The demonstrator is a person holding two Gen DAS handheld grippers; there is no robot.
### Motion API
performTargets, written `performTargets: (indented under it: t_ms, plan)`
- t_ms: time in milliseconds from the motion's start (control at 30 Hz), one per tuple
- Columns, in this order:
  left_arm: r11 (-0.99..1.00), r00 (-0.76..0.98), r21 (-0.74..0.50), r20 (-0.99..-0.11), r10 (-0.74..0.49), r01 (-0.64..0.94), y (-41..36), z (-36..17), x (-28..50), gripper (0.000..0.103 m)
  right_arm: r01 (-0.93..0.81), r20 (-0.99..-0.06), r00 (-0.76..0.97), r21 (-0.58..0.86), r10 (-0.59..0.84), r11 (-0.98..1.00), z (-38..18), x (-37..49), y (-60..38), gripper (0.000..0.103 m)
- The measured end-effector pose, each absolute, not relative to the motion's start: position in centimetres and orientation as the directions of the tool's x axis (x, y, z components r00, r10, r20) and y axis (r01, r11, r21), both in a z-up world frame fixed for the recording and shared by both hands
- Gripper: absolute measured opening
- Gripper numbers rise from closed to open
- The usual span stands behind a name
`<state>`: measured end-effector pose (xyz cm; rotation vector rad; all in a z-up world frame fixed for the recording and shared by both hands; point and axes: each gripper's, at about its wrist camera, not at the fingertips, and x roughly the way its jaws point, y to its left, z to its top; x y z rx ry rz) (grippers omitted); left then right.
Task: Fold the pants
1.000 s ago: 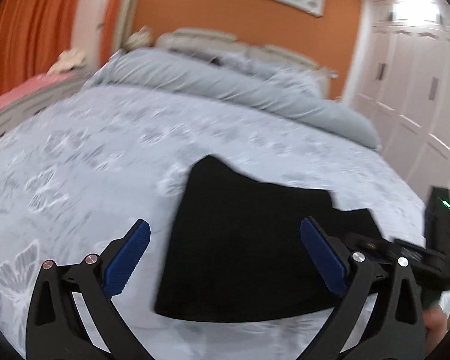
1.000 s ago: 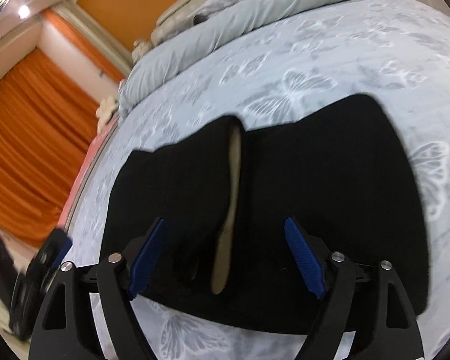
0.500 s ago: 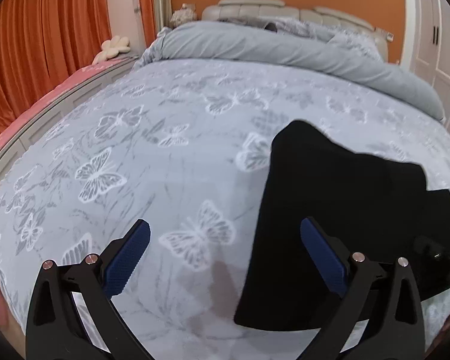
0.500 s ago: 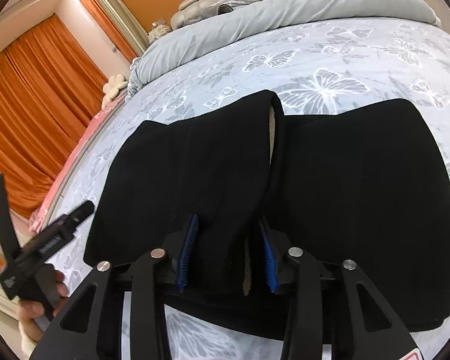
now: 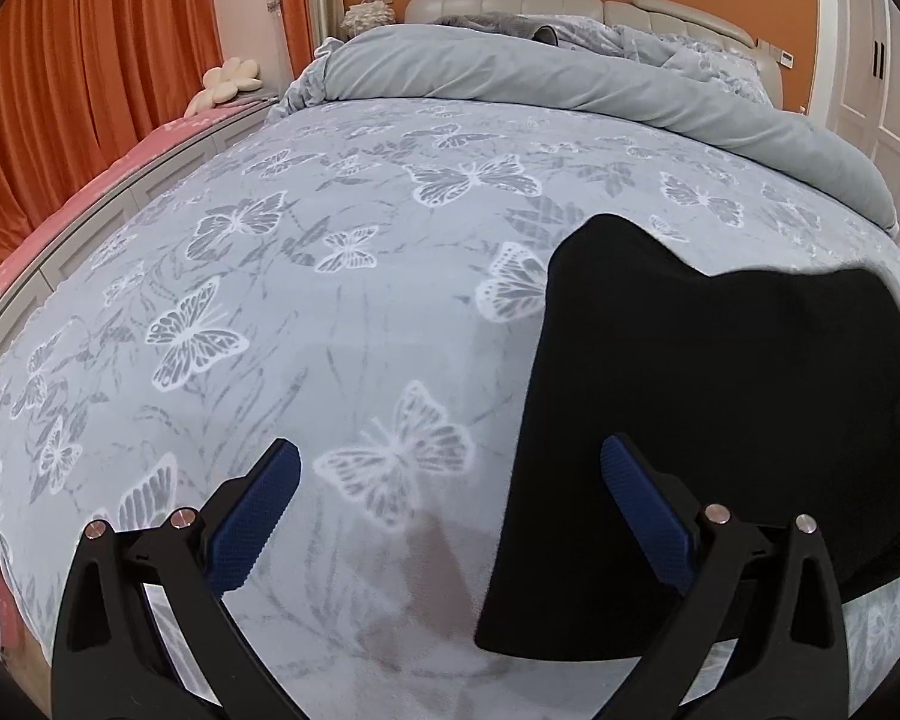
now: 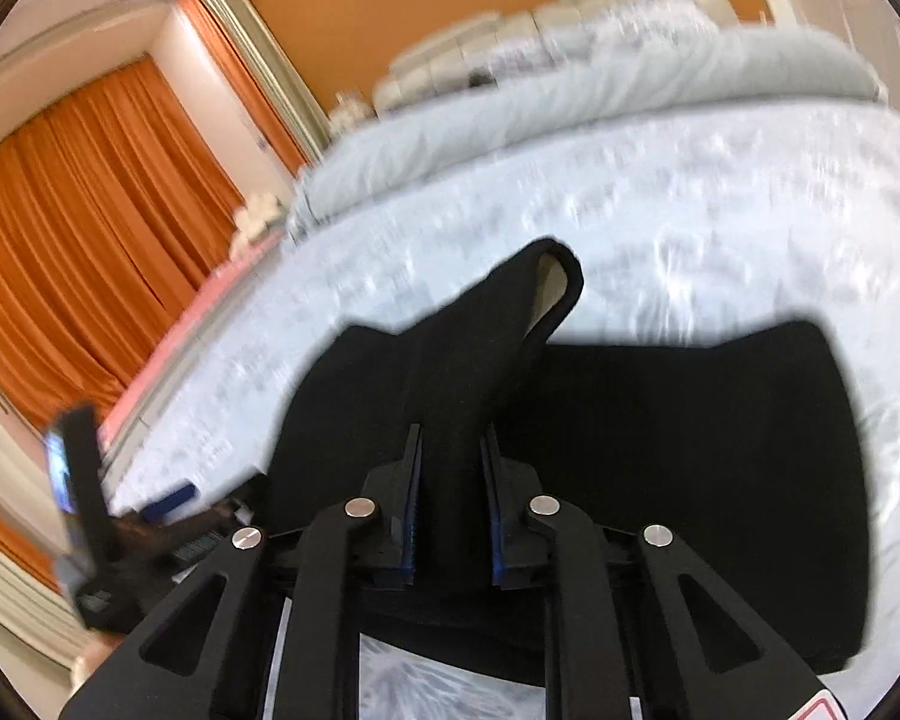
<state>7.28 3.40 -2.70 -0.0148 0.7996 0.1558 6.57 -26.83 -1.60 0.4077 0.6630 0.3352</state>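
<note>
Blur smears bedspread [image 6: 720, 192] beyond right gripper [image 6: 450, 504] pinching pants [image 6: 690, 450].

Ahead of the right gripper [image 6: 450, 480], motion blur smears the bedspread [image 6: 630, 192]; the pants [image 5: 750, 390] run past the left view's right edge.

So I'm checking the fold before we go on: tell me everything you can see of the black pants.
The pants are plain black, of soft thick cloth, already folded into a broad flat block on the butterfly bedspread. One layer is pulled up into a raised fold showing a pale lining, pinched between the shut right tongs. The open left tongs hang above the pants' left edge without gripping them.
</note>
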Motion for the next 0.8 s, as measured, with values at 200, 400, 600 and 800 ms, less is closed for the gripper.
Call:
performTargets:
  t_ms: [200, 400, 600, 800]
  plan:
    - [0.990, 0.688, 0.026, -0.717, 0.114, -0.137, 3.5, -2.7, 7.3, 0.098, -0.052, -0.596, 0.757, 0.355, 0.269, 0.933, -1.5, 5.7, -31.5, 0.014]
    - [0.992, 0.663, 0.037, -0.740, 0.111, -0.124, 2.7, -3.7, 7.7, 0.098, 0.080, -0.692, 0.662, 0.449, 0.289, 0.890, -5.9, 6.7, -33.7, 0.017]
    - [0.994, 0.676, 0.028, -0.731, 0.090, -0.102, 2.3, -3.4, 7.3, 0.098, 0.062, -0.682, 0.667, 0.454, 0.302, 0.889, -6.1, 6.4, -33.0, 0.015]
    - [0.997, 0.683, 0.007, -0.729, 0.058, -0.077, 2.1, -3.2, 7.1, 0.098, 0.094, -0.606, 0.775, 0.397, 0.183, 0.913, -2.8, 2.7, -35.4, 0.013]
